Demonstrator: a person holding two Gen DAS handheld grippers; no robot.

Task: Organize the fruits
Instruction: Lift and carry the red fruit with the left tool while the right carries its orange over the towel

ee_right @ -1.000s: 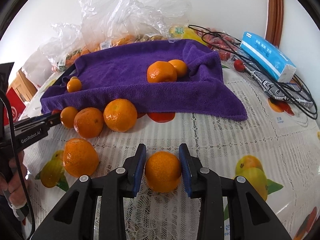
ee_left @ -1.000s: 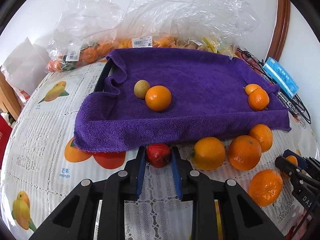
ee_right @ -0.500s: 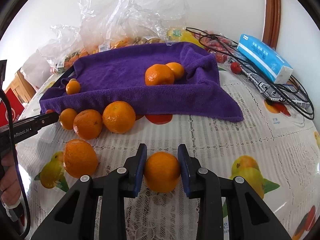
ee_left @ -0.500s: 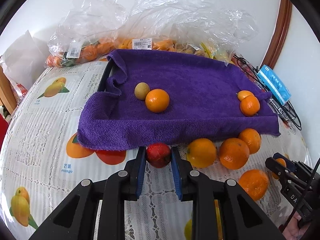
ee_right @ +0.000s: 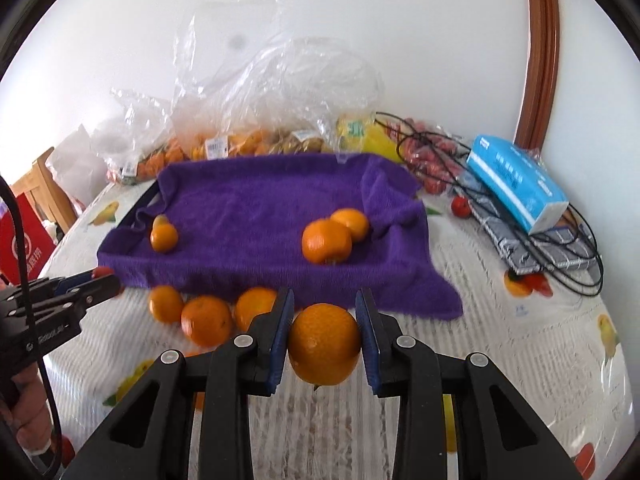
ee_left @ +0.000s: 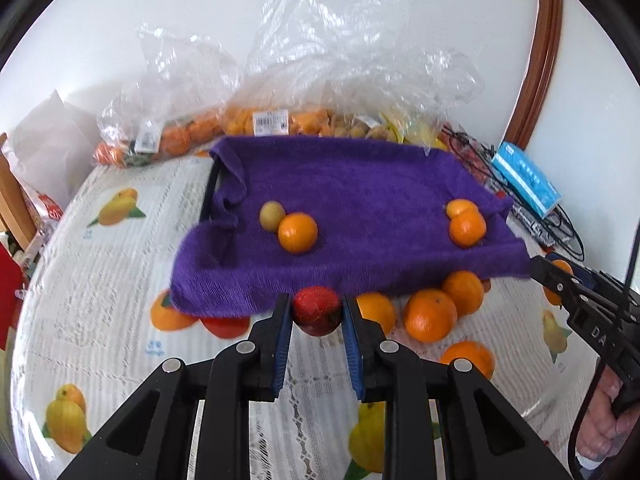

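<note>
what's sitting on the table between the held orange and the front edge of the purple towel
In the right wrist view, only bare lace tablecloth lies between the held orange and the purple towel; three loose oranges line that edge further left.

Readable text is sparse. Left gripper (ee_right: 102, 280) body, seen from the right wrist: white lettering, roughly "Robot.AI", first letters cut off. Right gripper (ee_left: 560, 276) body, left wrist view: "DA", rest hidden. Barcode stickers (ee_left: 271, 123) on the plastic fruit bags (ee_left: 280, 80): illegible. Blue tissue pack (ee_right: 516, 182): print too blurred.
</note>
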